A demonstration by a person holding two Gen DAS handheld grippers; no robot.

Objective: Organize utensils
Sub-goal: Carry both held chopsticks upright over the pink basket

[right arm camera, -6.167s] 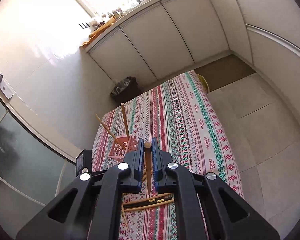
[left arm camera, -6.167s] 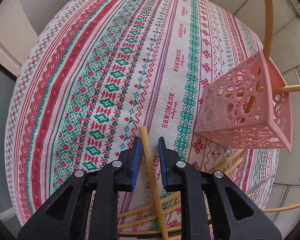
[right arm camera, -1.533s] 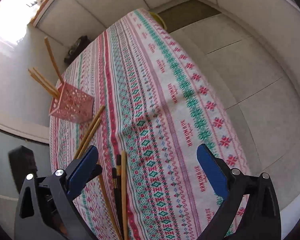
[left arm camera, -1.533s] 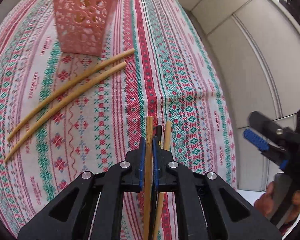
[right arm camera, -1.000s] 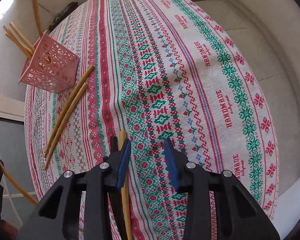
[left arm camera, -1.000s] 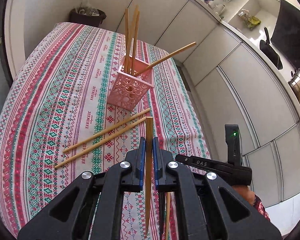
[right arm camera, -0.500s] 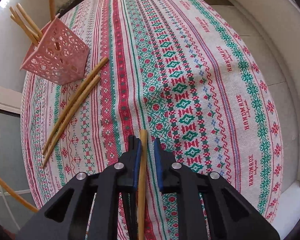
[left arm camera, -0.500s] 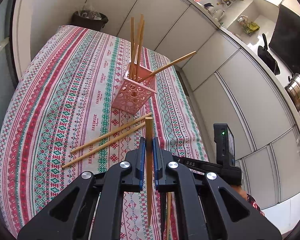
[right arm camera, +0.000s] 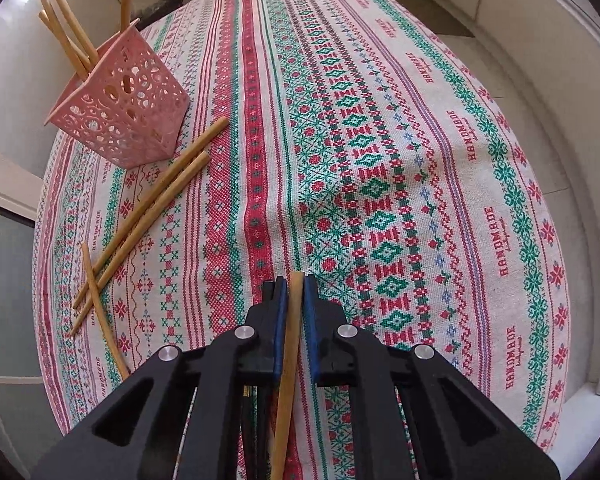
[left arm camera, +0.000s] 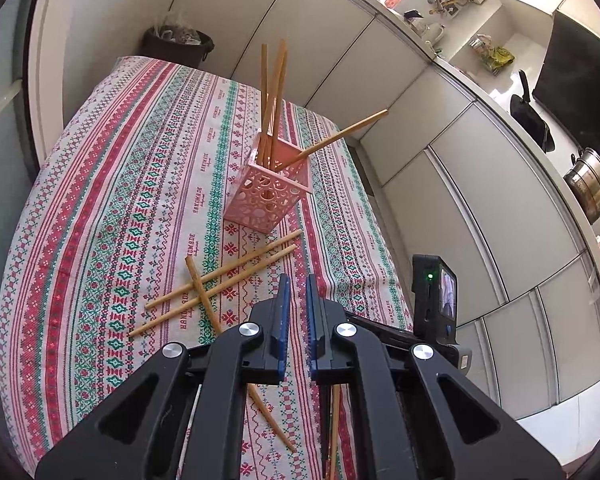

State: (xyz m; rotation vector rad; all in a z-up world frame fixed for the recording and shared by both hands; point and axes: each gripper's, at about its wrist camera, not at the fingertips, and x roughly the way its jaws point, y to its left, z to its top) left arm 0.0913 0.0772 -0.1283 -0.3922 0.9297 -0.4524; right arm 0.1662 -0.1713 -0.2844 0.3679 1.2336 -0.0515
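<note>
Blue rubber pads line the black plastic right gripper [right arm camera: 296, 280], and they are clamped on a light bamboo chopstick [right arm camera: 290, 344] that runs back along the fingers, its blunt end just clear of the tips, above the red, green and white cross-stitch patterned tablecloth [right arm camera: 380, 160]. The black left gripper [left arm camera: 295, 280] has its blue pads set a narrow gap apart with nothing between them, hanging above the cloth. Just beyond its tips a pair of bamboo chopsticks [left arm camera: 220, 280] lies side by side on the cloth, and a single loose bamboo chopstick [left arm camera: 204, 300] lies slanted across them, touching both. Past their far ends stands the pink perforated square plastic holder [left arm camera: 266, 196], upright, with several bamboo chopsticks [left arm camera: 274, 100] standing in it and one leaning out to the right. At the table's right edge a black camera unit with a green light [left arm camera: 434, 296] shows, and beyond the table's far end sits a dark waste bin [left arm camera: 178, 46] against white cabinet fronts [left arm camera: 440, 152].
</note>
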